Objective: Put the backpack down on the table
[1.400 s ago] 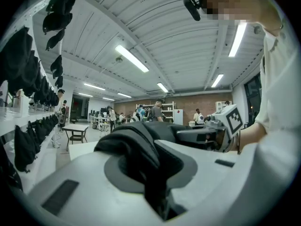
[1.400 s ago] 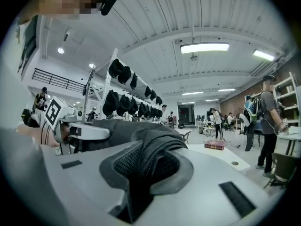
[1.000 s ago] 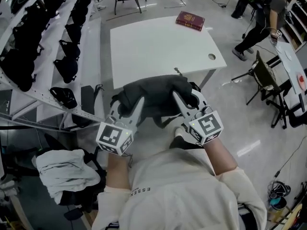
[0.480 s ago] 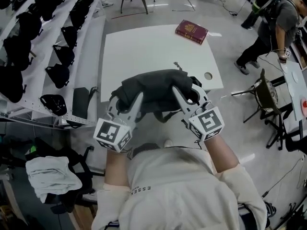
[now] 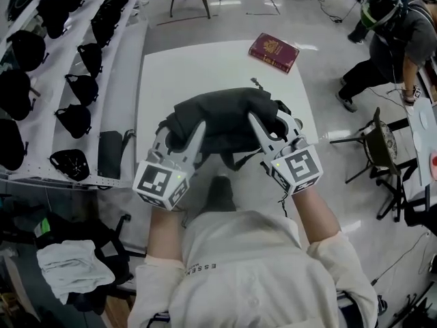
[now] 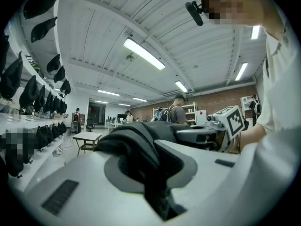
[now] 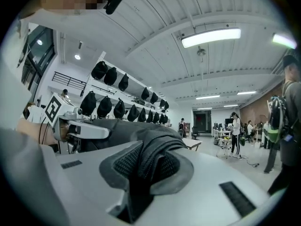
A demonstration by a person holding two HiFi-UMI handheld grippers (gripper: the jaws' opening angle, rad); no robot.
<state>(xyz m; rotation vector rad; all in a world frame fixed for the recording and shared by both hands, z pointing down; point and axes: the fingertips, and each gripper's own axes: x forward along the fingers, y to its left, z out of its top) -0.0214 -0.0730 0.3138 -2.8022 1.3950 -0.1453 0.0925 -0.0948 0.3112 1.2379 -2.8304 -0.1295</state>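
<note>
Backpack (image 5: pixel 225 118) and table (image 5: pixel 205 67) are what the coming move turns on. The dark bag hangs between our two tools, over the near half of the white top, so the surface lies straight below it and runs on ahead of us. The bag's long axis goes from side to side, across our body and along the table's near edge. Neither hand is nearer than the other, since each holds one end.

The left gripper (image 5: pixel 181 132) is pinched on a thick fold of the bag's dark fabric. In the left gripper view that fold (image 6: pixel 136 145) fills the gap between the two pale jaws and spills over them. The right gripper (image 5: pixel 275 125) does the same at the other end. In its own view a ribbed, mesh-backed fold (image 7: pixel 150 159) is clamped between its jaws. Neither tool is spread and neither is empty.

Both forearms reach forward from our chest, roughly parallel. The tools point level and away from us, with their marker cubes nearest our body. From above we cannot tell whether the bag's underside touches the top. We judge it is carried just clear, as loose straps dangle beneath it.

A red book (image 5: pixel 274 52) lies at the far right corner, well apart from the bag. We judge that a straight lowering of both hands together would land the bag on bare surface.
</note>
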